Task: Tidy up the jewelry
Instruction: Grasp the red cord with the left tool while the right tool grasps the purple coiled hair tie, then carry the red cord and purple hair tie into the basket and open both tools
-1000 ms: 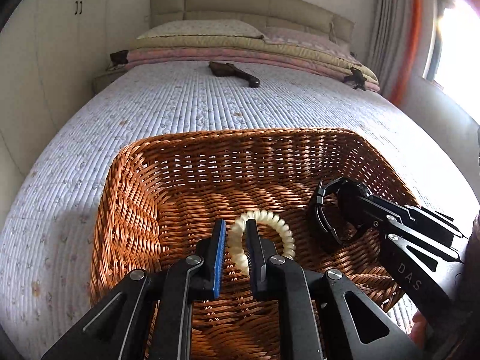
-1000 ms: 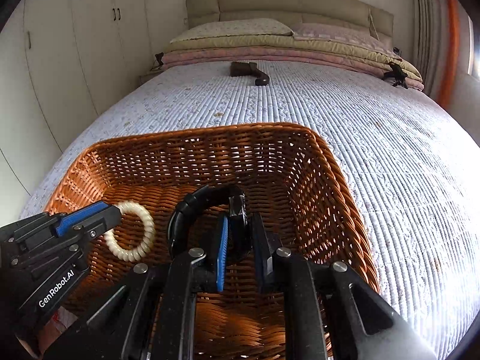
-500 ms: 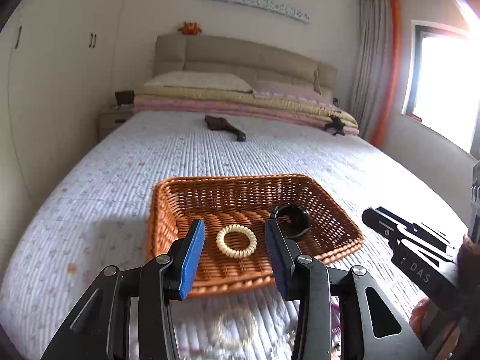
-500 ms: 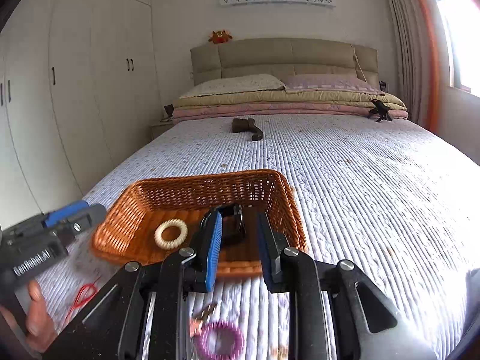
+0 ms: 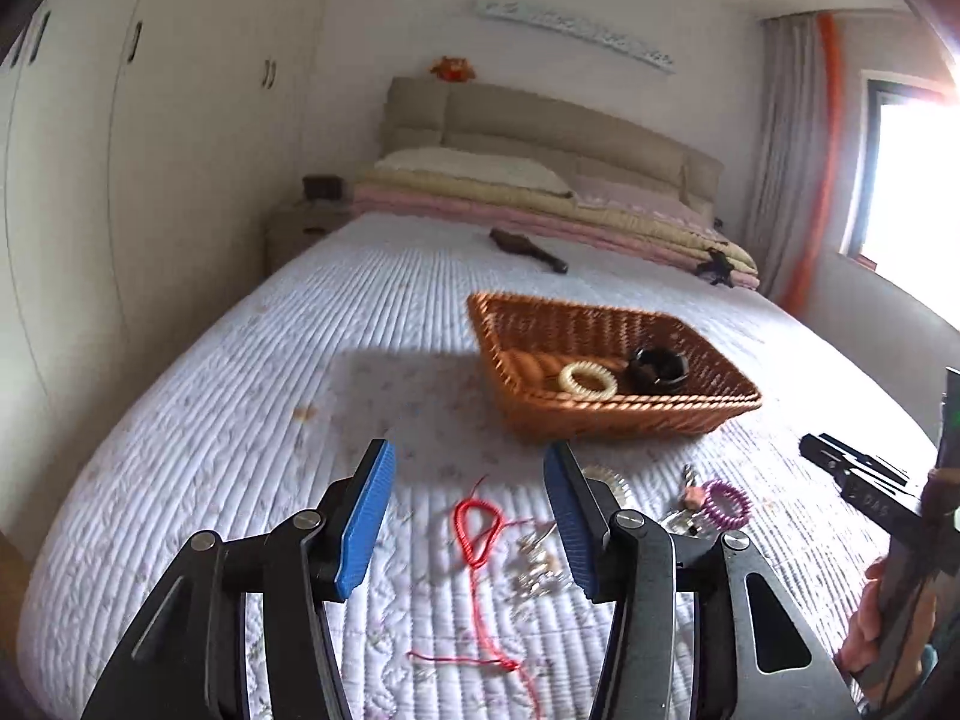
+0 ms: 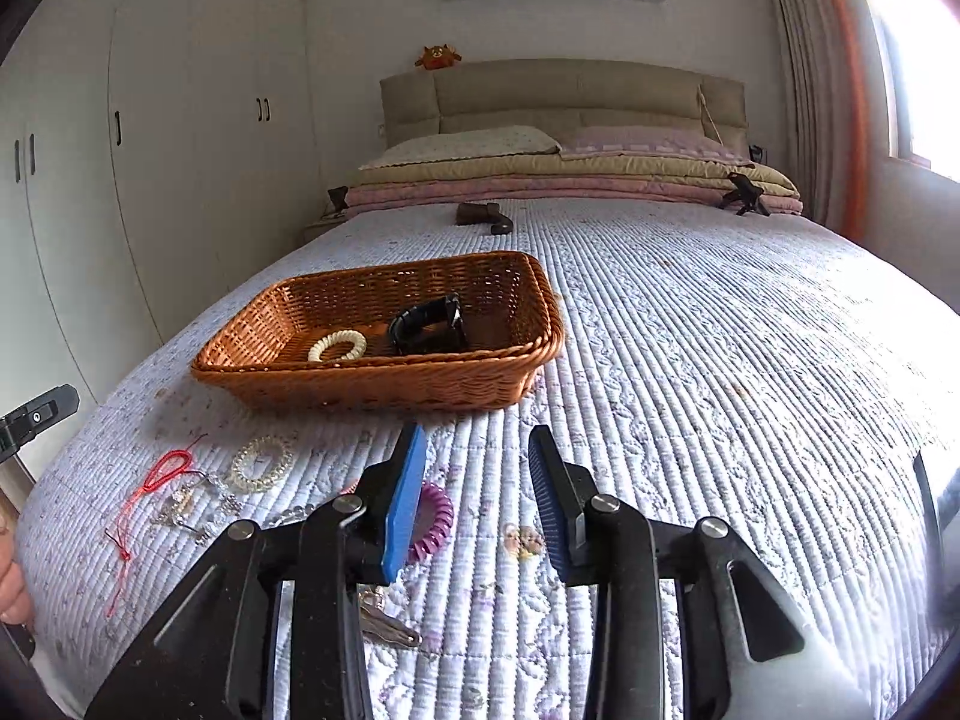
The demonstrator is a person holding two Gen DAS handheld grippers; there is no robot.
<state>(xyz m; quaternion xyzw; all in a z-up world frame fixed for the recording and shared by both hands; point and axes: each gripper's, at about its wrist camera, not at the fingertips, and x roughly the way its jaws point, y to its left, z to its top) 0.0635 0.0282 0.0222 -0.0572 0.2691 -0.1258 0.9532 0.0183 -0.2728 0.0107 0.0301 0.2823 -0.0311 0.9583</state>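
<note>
Basket (image 6: 384, 384) on bed (image 6: 720, 360): coil bracelet (image 6: 337, 345) + watch (image 6: 429, 324) inside, watch to right; cord (image 6: 162, 474), beaded bracelet (image 6: 261, 463), coil tie (image 6: 429, 522) in front of basket

Left gripper (image 5: 468, 516) opening, empty, right gripper (image 6: 477, 501) opening, empty, both angled downward

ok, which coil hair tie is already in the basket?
The cream coil tie, lying in the wicker basket beside the black band. The purple and clear ones lie on the quilt.
</note>
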